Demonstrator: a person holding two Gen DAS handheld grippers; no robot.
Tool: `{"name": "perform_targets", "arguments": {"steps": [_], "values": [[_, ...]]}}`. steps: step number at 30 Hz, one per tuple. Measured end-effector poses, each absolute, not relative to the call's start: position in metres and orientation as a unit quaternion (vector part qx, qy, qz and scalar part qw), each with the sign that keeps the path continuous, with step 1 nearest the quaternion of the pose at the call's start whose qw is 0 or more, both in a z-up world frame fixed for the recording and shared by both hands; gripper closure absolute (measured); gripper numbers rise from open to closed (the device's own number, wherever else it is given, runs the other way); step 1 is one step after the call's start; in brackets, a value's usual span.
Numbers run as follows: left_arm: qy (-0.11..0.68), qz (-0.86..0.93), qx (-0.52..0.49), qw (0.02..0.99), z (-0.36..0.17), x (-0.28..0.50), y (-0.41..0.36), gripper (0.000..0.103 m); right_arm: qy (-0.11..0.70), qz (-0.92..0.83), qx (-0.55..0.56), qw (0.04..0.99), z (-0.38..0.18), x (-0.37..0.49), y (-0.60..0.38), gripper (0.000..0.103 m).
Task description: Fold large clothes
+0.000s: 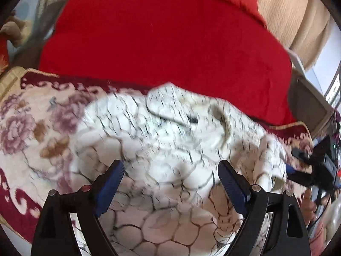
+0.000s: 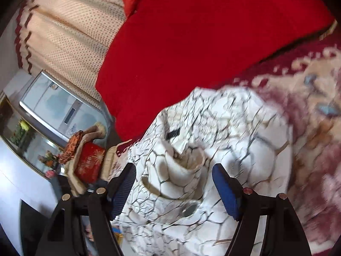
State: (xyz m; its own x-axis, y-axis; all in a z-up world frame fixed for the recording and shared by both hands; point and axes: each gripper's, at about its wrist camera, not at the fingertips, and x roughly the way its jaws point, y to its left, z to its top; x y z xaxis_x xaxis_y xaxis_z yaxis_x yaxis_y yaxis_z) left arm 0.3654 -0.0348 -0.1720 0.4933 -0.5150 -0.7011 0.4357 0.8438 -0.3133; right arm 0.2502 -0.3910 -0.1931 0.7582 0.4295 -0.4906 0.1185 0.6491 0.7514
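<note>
A white garment with a dark cracked-stone print (image 1: 170, 149) lies crumpled on a cream and maroon floral blanket (image 1: 32, 132). My left gripper (image 1: 170, 166) hangs over the near part of the garment, its blue pads wide apart and nothing pressed between them. In the right wrist view the same garment (image 2: 213, 128) shows a black label and a rolled collar. My right gripper (image 2: 173, 168) stands open just above that collar, with the fold between its jaws but clear of the pads. The right gripper (image 1: 315, 166) also shows at the left wrist view's right edge, held by a hand (image 1: 309, 200).
A big red cushion (image 1: 166, 38) lies right behind the garment. Beige knitted fabric (image 2: 70, 32) covers the back of the seat. Off the blanket's edge are a grey screen-like panel (image 2: 53, 104) and a red tin (image 2: 89, 162) wrapped in cloth.
</note>
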Motion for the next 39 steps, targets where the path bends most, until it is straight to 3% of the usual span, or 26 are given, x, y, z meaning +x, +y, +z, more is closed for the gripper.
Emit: {"name": "perform_targets", "arguments": {"steps": [9,15,18,26,32,36,37,39], "values": [[0.376,-0.415,-0.035,0.828,-0.156,0.322,-0.096,0.013,0.355,0.106,0.496,0.785,-0.224,0.274,-0.377,0.022],[0.422,-0.492,0.04,0.76,-0.184,0.292,-0.155,0.013,0.342,0.12,0.53,0.766,-0.229,0.272,-0.388,0.022],[0.414,-0.535,0.126,0.726,-0.196,0.26,-0.17,0.013,0.347,0.126,0.535,0.76,-0.23,0.27,-0.394,0.022],[0.374,-0.558,0.2,0.713,-0.197,0.227,-0.143,0.013,0.392,0.135,0.462,0.784,-0.217,0.266,-0.4,0.022],[0.316,-0.535,0.148,0.769,-0.155,0.249,-0.091,0.013,0.43,0.14,0.427,0.783,-0.217,0.264,-0.394,0.022],[0.331,-0.475,0.084,0.811,-0.148,0.289,-0.049,0.013,0.463,0.152,0.405,0.774,-0.224,0.265,-0.383,0.023],[0.342,-0.456,0.064,0.819,-0.151,0.301,-0.041,0.013,0.468,0.151,0.393,0.777,-0.224,0.265,-0.378,0.028],[0.372,-0.405,0.018,0.835,-0.163,0.328,-0.023,0.013,0.472,0.148,0.356,0.793,-0.222,0.265,-0.368,0.051]]}}
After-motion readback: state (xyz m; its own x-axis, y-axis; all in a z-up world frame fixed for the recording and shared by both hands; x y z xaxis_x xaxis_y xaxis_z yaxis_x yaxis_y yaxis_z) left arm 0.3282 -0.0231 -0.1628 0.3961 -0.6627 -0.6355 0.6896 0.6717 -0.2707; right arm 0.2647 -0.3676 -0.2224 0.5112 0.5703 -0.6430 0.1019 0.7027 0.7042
